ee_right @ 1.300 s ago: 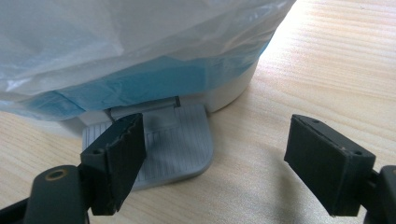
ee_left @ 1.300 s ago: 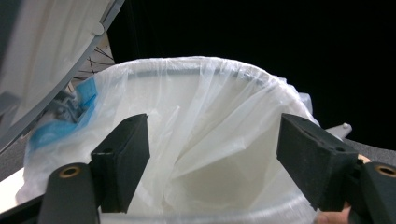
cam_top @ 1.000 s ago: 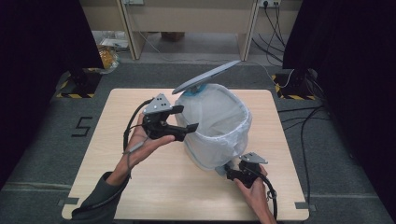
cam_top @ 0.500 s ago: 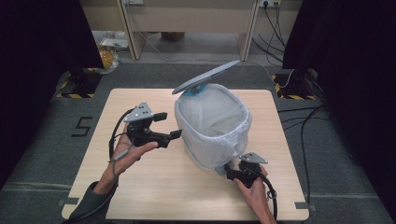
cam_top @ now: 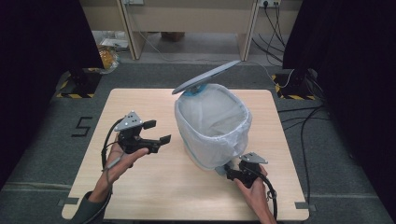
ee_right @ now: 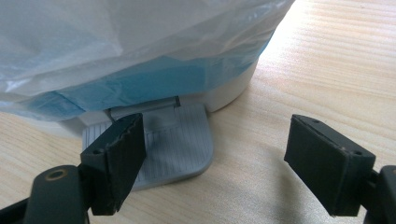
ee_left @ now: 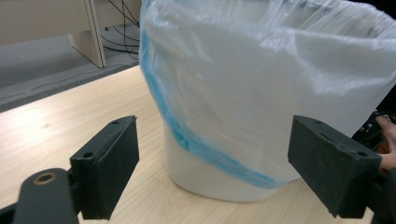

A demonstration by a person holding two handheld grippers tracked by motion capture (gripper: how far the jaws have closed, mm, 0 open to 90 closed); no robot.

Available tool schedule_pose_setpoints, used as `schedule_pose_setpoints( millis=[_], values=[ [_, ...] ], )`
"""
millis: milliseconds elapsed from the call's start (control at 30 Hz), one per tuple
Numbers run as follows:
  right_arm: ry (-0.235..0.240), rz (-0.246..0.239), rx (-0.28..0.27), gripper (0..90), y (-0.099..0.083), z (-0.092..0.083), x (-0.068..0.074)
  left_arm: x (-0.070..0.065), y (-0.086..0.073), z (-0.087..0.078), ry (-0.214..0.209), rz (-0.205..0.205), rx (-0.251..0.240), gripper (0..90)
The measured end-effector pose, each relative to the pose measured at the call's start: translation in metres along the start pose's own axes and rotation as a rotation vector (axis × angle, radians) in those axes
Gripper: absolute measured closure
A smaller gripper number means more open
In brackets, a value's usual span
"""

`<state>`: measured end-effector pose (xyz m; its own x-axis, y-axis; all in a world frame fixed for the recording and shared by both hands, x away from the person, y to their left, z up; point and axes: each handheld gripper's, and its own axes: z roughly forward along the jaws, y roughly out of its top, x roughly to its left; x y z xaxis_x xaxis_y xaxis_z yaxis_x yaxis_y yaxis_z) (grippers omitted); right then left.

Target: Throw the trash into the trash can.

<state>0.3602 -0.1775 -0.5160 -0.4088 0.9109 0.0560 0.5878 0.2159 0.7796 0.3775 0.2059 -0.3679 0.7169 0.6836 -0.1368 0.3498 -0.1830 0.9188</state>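
The left gripper (cam_top: 156, 133) hangs above the table (cam_top: 140, 186), jaws spread wide and holding nothing. In the left gripper view the bin (ee_left: 219, 172) stands straight ahead between the two jaws, well clear of both, on the wood. A clear bag (ee_left: 280, 79) lines it and drapes down its outside, with a blue band (ee_left: 205, 149) showing through the plastic low on its wall. Past its right jaw, the person's right hand (ee_left: 385, 144) shows at the edge.

The right gripper (cam_top: 229, 172) sits low at the bin's near foot, jaws also wide apart and empty. In the right gripper view the grey ribbed pedal (ee_right: 177, 144) lies just ahead of its left jaw, which overlaps the pedal's left edge; whether they touch I cannot tell. The right jaw stands over bare wood. Beyond the pedal rises the bin's white base (ee_right: 229, 93) under the bag.

From the high view, the lid (cam_top: 205, 77) stands tilted open at the bin's far rim.
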Motion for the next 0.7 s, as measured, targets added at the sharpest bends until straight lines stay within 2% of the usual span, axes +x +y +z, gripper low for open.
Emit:
schedule_pose_setpoints(
  millis=[200,300,600,700],
  values=[
    [0.0,-0.002,0.0,20.1,0.0,0.0,0.0,0.004,-0.018,0.004,0.014,-0.008,0.011,15.8],
    [0.0,0.001,0.0,20.2,0.0,0.0,0.0,0.005,-0.027,0.005,0.008,-0.017,0.007,15.8],
    [0.001,0.0,0.0,20.1,0.0,0.0,0.0,0.004,-0.047,0.008,0.021,-0.014,-0.007,15.8],
    [0.001,0.005,0.001,20.2,0.0,0.0,0.0,0.004,-0.055,0.011,0.027,-0.01,0.007,15.8]
  ],
)
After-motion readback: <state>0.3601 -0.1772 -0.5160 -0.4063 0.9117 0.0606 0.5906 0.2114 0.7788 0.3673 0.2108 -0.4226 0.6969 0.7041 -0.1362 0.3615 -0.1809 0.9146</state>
